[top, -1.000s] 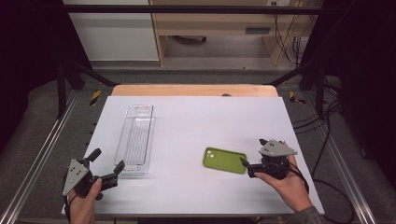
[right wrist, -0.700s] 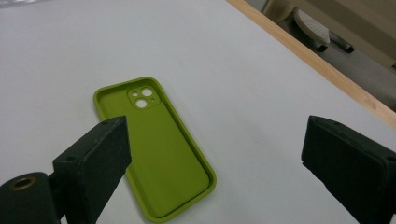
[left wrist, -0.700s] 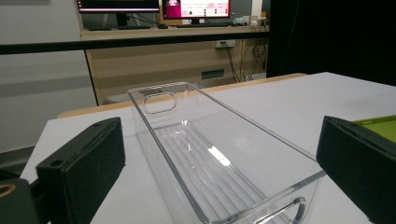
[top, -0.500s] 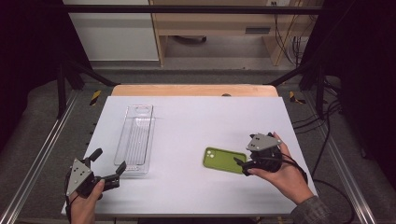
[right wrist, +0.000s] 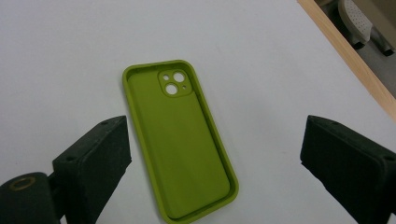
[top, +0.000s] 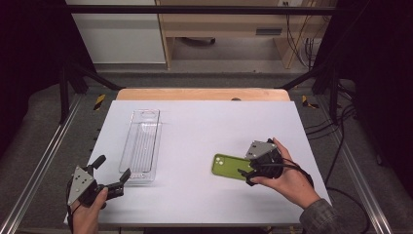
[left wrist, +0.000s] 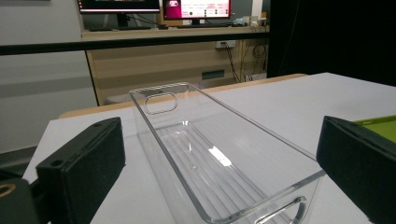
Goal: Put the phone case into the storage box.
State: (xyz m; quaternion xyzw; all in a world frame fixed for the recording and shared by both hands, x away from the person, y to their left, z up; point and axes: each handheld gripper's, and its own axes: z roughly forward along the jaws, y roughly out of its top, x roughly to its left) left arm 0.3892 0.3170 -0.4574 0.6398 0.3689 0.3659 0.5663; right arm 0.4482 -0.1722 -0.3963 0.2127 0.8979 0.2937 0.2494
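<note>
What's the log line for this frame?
right gripper: open, over green phone case, not gripping | left gripper: open, facing clear bin | case: flat on table, hollow side up

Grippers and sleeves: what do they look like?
Both handheld grippers, left and right, are black with two blocky matte jaws and a grey three-cornered plate on top. A black cable trails from the right one. A grey plaid sleeve covers the right forearm.

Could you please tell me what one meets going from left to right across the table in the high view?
Left gripper → clear plastic tray → green phone case → right gripper, over the case's right end.
</note>
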